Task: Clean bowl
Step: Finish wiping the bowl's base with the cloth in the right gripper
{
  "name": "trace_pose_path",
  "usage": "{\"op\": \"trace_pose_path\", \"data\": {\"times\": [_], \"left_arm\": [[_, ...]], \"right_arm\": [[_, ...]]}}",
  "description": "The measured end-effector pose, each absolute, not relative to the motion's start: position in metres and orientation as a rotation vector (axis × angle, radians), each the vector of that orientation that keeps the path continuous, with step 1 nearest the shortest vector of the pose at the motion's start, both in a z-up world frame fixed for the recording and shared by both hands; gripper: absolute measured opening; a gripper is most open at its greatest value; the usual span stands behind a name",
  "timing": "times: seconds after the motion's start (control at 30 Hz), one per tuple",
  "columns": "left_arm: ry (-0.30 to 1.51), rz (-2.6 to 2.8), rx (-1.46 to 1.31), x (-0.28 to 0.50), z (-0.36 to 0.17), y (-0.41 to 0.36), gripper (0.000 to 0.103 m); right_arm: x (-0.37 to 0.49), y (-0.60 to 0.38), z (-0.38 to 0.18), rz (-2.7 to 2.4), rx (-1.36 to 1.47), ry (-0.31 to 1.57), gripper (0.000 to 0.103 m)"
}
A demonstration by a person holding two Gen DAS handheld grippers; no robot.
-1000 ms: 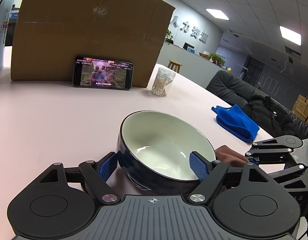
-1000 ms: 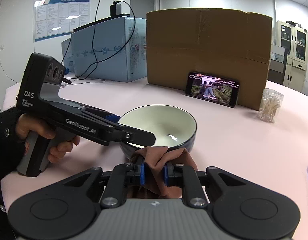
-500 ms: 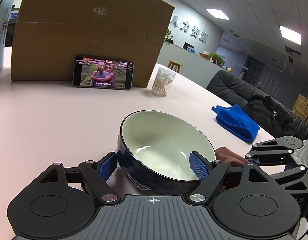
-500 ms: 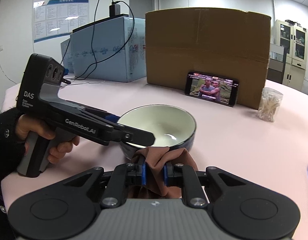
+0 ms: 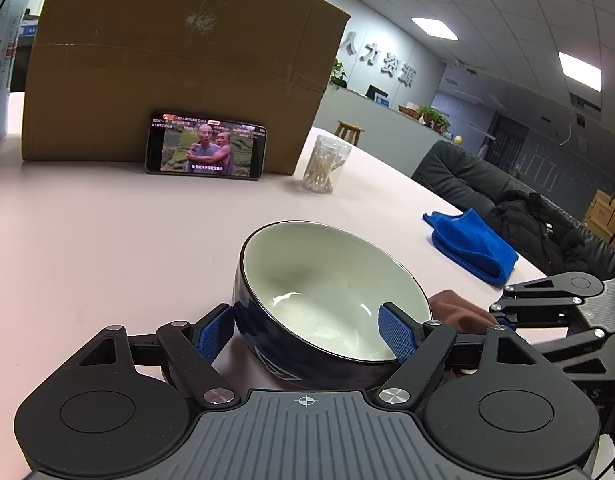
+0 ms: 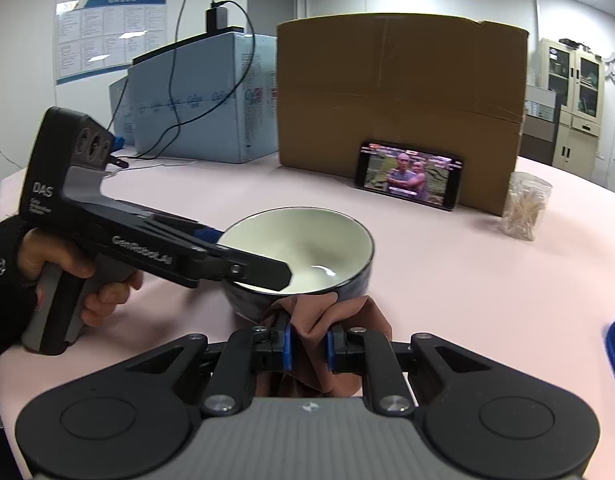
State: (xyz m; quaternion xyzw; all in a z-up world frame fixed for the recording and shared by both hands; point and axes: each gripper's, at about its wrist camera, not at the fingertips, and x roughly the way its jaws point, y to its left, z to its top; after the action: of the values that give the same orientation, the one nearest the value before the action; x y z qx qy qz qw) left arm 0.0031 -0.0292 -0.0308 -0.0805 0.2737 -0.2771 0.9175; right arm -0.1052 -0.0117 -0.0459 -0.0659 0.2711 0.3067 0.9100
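A bowl (image 5: 327, 280), dark blue outside and cream inside, rests on the pink table (image 5: 107, 248). My left gripper (image 5: 307, 338) is shut on it: one blue pad presses the outer wall on the left, the other sits at the rim on the right. In the right wrist view the bowl (image 6: 303, 240) lies just ahead, with the left gripper (image 6: 247, 254) reaching across its near left rim, held by a hand. My right gripper (image 6: 307, 344) is shut on a bunched brown cloth (image 6: 319, 316), which touches the bowl's near outer wall. The cloth (image 5: 455, 308) shows beside the bowl.
A large cardboard box (image 5: 167, 60) stands at the back with a phone (image 5: 205, 146) playing video propped against it. A clear jar of cotton swabs (image 5: 325, 164) is to its right. A folded blue cloth (image 5: 473, 246) lies near the table's right edge. A light blue box (image 6: 199, 100) with cables stands at the back left.
Neither gripper, the bowl nor the cloth has moved. Only the picture on the phone's screen differs.
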Motion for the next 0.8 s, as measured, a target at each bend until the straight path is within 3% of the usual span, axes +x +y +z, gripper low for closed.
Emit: {"op": "trace_pose_path", "data": {"times": [0.4, 0.8], "left_arm": [[0.56, -0.568, -0.168, -0.008, -0.025, -0.037, 0.081], [0.549, -0.564, -0.174, -0.015, -0.021, -0.047, 0.081]], "right_arm": [[-0.112, -0.017, -0.043, 0.624, -0.125, 0.569, 0.017], [-0.127, -0.041, -0.038, 0.755, 0.069, 0.604, 0.017]]}}
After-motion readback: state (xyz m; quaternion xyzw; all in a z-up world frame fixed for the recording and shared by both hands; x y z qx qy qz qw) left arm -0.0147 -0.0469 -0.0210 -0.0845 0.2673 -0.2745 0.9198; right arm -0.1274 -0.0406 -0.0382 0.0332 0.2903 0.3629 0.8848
